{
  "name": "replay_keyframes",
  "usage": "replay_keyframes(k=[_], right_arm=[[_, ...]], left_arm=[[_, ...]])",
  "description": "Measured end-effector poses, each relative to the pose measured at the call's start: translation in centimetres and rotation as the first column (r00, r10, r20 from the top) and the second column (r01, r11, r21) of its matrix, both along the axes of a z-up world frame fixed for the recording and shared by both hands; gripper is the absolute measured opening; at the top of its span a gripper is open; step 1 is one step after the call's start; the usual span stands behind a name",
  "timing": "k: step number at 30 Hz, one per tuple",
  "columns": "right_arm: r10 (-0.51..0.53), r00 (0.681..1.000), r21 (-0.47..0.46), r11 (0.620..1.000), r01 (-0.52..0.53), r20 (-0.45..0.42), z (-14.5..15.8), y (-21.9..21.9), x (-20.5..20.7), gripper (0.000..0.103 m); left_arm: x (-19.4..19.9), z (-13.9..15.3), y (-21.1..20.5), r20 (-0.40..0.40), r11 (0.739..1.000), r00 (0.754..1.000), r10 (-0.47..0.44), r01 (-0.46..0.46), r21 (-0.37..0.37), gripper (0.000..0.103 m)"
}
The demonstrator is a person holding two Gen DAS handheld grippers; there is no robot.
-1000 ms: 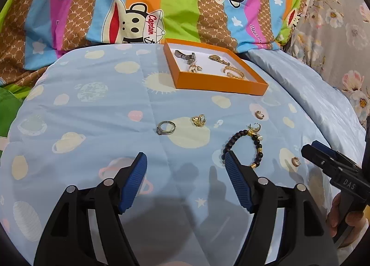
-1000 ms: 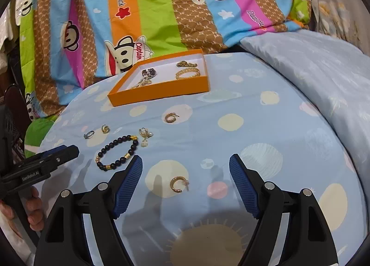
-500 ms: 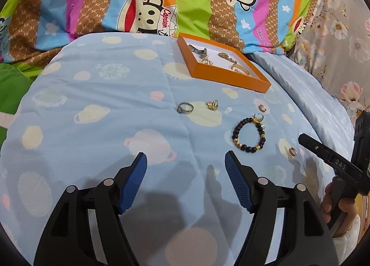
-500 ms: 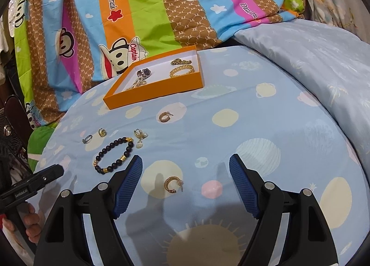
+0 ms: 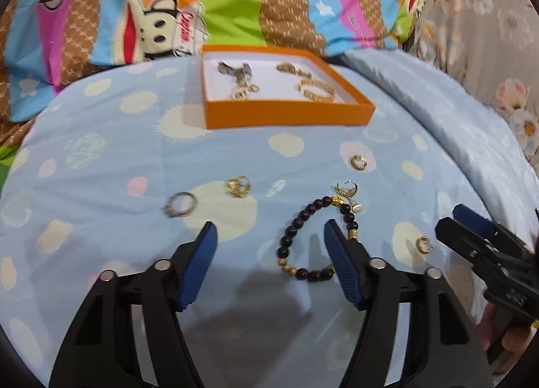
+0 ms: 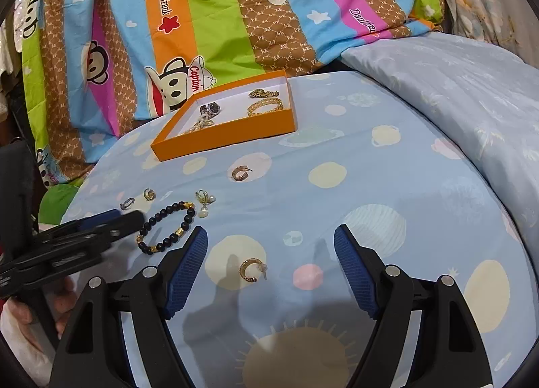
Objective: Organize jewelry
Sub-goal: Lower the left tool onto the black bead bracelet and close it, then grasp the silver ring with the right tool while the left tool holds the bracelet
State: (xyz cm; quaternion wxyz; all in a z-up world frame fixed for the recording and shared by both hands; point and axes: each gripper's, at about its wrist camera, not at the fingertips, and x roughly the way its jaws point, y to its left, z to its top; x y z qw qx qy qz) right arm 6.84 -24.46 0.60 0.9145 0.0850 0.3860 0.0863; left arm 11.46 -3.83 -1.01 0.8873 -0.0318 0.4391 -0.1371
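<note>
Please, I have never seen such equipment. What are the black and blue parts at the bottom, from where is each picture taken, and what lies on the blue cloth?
Each is a hand-held claw with a camera behind it. The left wrist view looks past the open left claw, the right wrist view past the open right claw. Neither holds anything. On the planet-print blue sheet stands a shallow orange cardboard tray with jewelry already inside. Loose pieces lie before it: a black-and-gold bead bracelet, a gold hoop earring between the right claw's fingers, a silver ring and other small pieces.
</note>
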Motion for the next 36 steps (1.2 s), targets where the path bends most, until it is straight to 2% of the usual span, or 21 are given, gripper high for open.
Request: replay_keyframes(k=[5,10,20,25,30,33,36], right_arm=[[0.03,0.999,-0.038,0.999,-0.029,0.022,0.4,0.8,-0.2,0.076],[0.048,0.998,-0.059,0.997,-0.046,0.033,0.5,1.3,-0.5,0.076],[0.072,0.997,-0.018,0.997,-0.072,0.012,0.3,1.5,-1.6,0.077],[0.082,0.997,-0.028,0.996,-0.082,0.008,0.3,2.1,-2.2,0.077],[0.11,0.994,-0.003,0.994,-0.11,0.011,0.7,2.8,-1.6,0.076],[0.148,0.989,-0.057,0.988,-0.146,0.028,1.4,4.7,-0.4,0.076],[0.196,0.98,-0.119,0.974,-0.193,0.019,1.4,7.0,1.3,0.072]], left_arm=[[0.0,-0.2,-1.5,0.019,0.997,0.999,-0.035,0.034,0.068,0.042],[-0.2,-0.3,-1.5,0.014,0.997,0.998,-0.065,0.065,0.05,0.008],[-2.1,1.2,0.2,0.048,0.997,0.996,-0.07,0.071,-0.015,0.007],[-4.1,2.8,2.9,0.087,0.997,0.996,-0.023,0.029,-0.065,0.007],[-4.5,2.5,5.3,0.084,0.997,0.996,0.038,-0.032,-0.072,0.007],[-4.1,1.6,6.6,0.055,0.996,0.996,0.073,-0.07,-0.061,0.007],[-3.8,1.0,7.4,0.037,0.994,0.995,0.094,-0.092,-0.059,0.007]])
